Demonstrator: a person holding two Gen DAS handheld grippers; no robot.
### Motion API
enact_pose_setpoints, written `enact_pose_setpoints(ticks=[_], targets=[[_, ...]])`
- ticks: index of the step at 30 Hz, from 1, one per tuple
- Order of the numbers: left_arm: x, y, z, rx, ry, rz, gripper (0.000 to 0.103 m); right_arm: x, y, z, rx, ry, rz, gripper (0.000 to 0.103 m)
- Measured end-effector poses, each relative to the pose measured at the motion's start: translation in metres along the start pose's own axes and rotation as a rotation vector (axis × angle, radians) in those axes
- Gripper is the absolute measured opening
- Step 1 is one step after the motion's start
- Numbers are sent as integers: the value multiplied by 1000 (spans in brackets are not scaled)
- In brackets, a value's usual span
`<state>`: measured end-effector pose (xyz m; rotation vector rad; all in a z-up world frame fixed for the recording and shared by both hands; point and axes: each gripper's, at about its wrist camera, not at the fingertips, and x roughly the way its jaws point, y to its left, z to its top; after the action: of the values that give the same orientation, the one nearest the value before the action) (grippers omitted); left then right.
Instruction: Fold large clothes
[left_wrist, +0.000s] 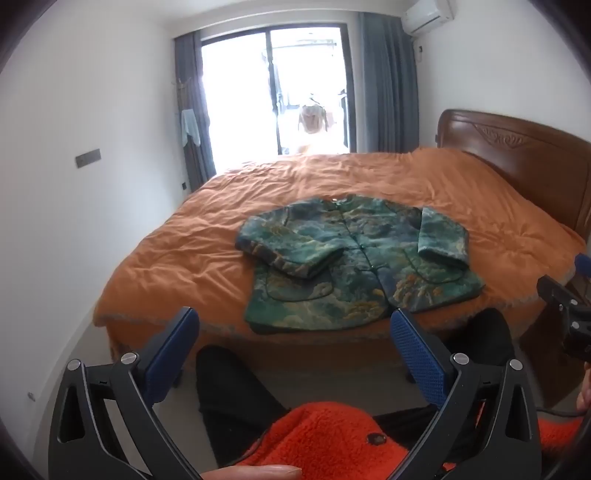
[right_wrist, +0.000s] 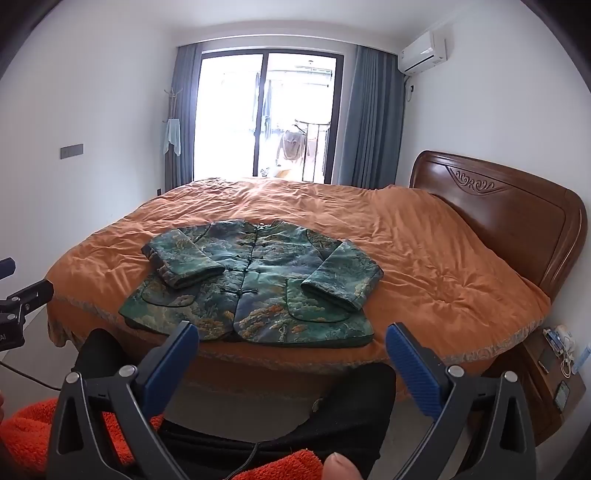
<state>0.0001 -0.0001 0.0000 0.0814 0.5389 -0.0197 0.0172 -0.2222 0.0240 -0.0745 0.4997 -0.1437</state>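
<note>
A green patterned padded jacket (left_wrist: 354, 258) (right_wrist: 255, 288) lies front up near the front edge of the bed, buttoned, with both sleeves folded in over its chest. My left gripper (left_wrist: 295, 332) hangs open in front of the bed, short of the jacket's hem, nothing between its blue pads. My right gripper (right_wrist: 291, 347) is open too, just before the hem, with nothing in it. The right gripper (left_wrist: 565, 310) shows at the right edge of the left wrist view. The left gripper (right_wrist: 18, 295) shows at the left edge of the right wrist view.
An orange quilt (left_wrist: 207, 236) (right_wrist: 424, 258) covers the bed, with a carved wooden headboard (right_wrist: 517, 206) on the right. A bedside table (right_wrist: 554, 373) with small items stands at the right. The person's dark trouser legs (left_wrist: 236, 398) and orange fleece (left_wrist: 332, 435) lie below the grippers.
</note>
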Motion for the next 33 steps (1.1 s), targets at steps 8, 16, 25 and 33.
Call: enact_pose_setpoints(ticks=[8, 16, 25, 33], targets=[[0, 0, 0, 1, -3, 0, 103, 4, 1, 3, -1, 2, -1, 103], [0, 0, 0, 1, -3, 1, 103, 4, 1, 2, -2, 6, 0, 103], [0, 0, 0, 1, -4, 1, 103, 3, 2, 0, -2, 5, 0, 103], [0, 0, 0, 1, -4, 1, 103, 4, 2, 1, -1, 7, 0, 103]])
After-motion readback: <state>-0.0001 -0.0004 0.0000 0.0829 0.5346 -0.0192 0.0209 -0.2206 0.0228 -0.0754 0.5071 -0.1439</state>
